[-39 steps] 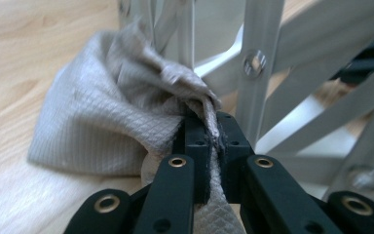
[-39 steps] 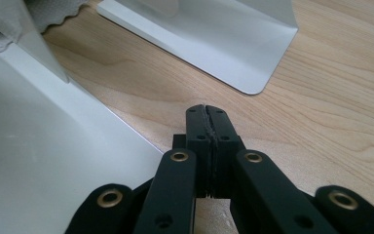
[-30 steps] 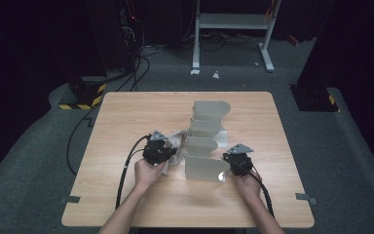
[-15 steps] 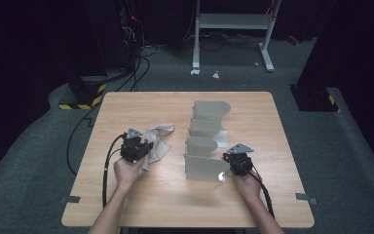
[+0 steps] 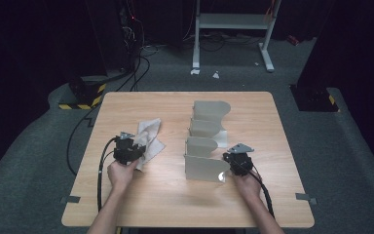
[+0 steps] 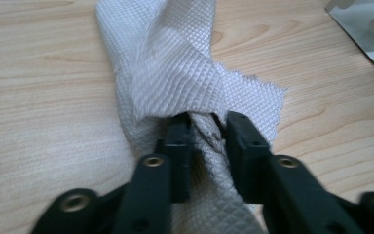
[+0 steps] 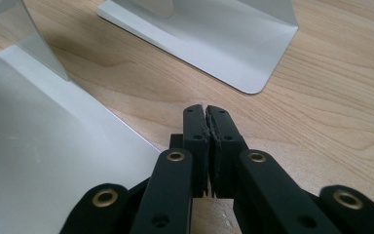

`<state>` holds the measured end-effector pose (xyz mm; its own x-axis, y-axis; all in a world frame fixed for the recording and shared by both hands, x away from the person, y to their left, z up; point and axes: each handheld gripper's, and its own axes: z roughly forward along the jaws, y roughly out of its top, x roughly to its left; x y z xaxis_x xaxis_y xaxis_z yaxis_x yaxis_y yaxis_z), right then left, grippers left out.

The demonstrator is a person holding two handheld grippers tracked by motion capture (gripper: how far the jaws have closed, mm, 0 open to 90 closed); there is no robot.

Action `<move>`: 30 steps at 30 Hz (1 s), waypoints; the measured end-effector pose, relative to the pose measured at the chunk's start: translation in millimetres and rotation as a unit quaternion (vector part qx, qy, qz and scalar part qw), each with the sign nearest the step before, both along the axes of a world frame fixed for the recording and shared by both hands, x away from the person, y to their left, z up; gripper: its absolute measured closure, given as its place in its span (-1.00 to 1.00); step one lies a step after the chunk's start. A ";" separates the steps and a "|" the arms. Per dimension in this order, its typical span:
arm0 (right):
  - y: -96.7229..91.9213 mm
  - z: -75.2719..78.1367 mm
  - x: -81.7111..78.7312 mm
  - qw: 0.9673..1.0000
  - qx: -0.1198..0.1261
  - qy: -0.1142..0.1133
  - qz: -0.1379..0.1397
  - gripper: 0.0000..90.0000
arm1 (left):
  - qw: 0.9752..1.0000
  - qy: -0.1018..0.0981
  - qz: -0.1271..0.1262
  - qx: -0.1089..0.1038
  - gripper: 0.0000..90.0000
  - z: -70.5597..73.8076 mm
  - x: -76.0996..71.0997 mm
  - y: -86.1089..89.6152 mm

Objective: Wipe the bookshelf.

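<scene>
Left gripper view: your left tongs (image 6: 208,127) have just been opening, the cloth (image 6: 175,73) loose between them on the counter (image 6: 39,97).
Cloth set aside from the metal bookends (image 5: 205,165); your right tongs (image 7: 205,117) sit closed, empty.

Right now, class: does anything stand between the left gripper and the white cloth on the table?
Nothing visible does. The left gripper is already at the white cloth: a fold of it lies between the fingers, which have just been opening. The metal bookends stand apart, to the cloth's right.
</scene>
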<state>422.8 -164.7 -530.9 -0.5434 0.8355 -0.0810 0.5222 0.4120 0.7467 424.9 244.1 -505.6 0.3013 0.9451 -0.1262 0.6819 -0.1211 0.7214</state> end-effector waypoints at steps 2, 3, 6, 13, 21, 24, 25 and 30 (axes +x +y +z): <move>-0.3 0.1 0.2 1.000 0.000 0.000 -0.001 0.92 | 1.000 -0.009 0.006 -0.013 0.23 3.6 -2.8 0.6; -0.5 0.1 0.3 1.000 0.001 0.001 -0.002 0.91 | 1.000 -0.016 0.007 -0.014 0.16 5.9 -4.3 0.5; -1.2 0.1 0.7 1.000 0.004 0.002 -0.005 0.85 | 0.999 -0.035 0.006 -0.016 0.05 13.2 -9.9 -1.5; -4.7 0.3 2.8 1.000 0.021 0.014 -0.007 0.54 | 0.999 -0.041 -0.010 -0.030 -0.10 24.2 -27.8 -14.3; -4.6 0.2 2.6 1.000 0.020 0.017 -0.007 0.43 | 0.998 -0.028 -0.044 -0.025 -0.22 20.2 -39.3 -39.1; -4.6 0.3 2.8 1.000 0.021 0.019 -0.007 0.36 | 0.998 -0.019 -0.059 -0.019 -0.24 15.6 -41.3 -52.6; -4.8 0.3 2.9 1.000 0.022 0.019 -0.005 0.35 | 0.998 -0.015 -0.066 -0.016 -0.26 14.3 -41.9 -57.1; -5.2 0.4 3.2 0.999 0.023 0.021 -0.002 0.31 | 0.996 -0.021 -0.086 -0.009 -0.30 12.2 -50.4 -77.3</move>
